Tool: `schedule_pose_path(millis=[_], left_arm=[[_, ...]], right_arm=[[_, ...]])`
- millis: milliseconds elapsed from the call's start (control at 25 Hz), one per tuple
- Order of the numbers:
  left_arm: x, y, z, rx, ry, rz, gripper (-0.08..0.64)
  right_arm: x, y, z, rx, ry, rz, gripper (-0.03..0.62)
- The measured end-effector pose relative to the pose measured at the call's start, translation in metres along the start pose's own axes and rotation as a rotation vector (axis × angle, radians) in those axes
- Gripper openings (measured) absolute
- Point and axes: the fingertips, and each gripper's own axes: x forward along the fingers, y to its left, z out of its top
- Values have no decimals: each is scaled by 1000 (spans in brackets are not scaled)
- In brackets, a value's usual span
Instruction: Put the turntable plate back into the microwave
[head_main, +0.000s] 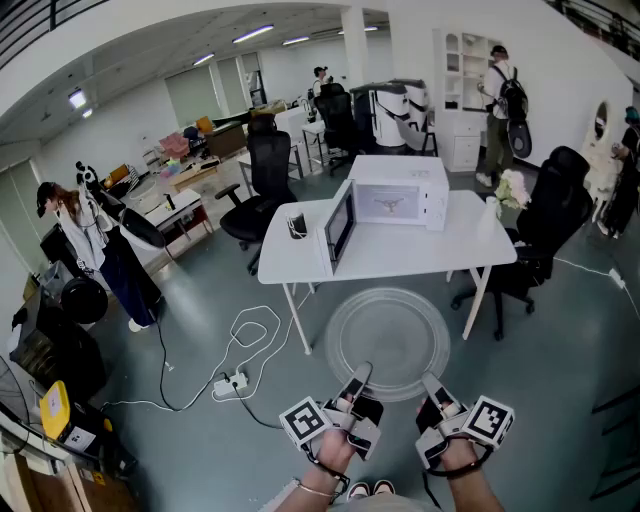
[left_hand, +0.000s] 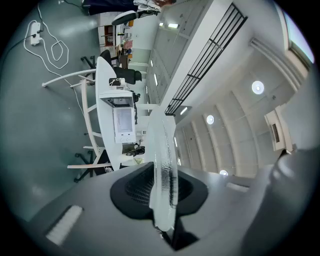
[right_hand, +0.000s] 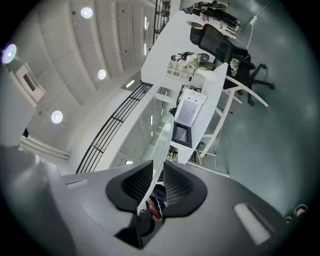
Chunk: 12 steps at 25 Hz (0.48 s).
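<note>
Nearest the camera, at the bottom of the head view, the two tools sit side by side. The left tongs (head_main: 358, 380) are closed on the near rim of the plate (head_main: 388, 340); the left gripper view shows the clear glass edge-on, pinched between the two ribbed pads. The right tongs (head_main: 432, 385) are clamped on the same near rim, just beside the left pair, and in the right gripper view the thin glass edge runs up from between the closed jaws. The round, see-through plate is held in the air by both tools, lying roughly flat over the grey floor (head_main: 560, 340), short of the tabletop (head_main: 400, 258) and apart from it. To the left on the floor lie a white power strip (head_main: 232, 383) and a looped white cable (head_main: 255, 330). Beyond the plate stands the white tabletop, carrying the white microwave (head_main: 395, 195) with its door (head_main: 338, 228) swung open to the left. A small dark object (head_main: 296, 226) sits near the tabletop's left end. Behind that is a black office chair (head_main: 268, 170), and farther back a person (head_main: 500, 100) stands by a white shelf unit (head_main: 462, 90)
</note>
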Motion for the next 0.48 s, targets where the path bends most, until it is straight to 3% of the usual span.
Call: schedule_pose_path(millis=[480], left_arm=[[13, 3, 0, -5, -15, -5, 32]], right_arm=[[9, -4, 13, -1, 21, 30, 77]])
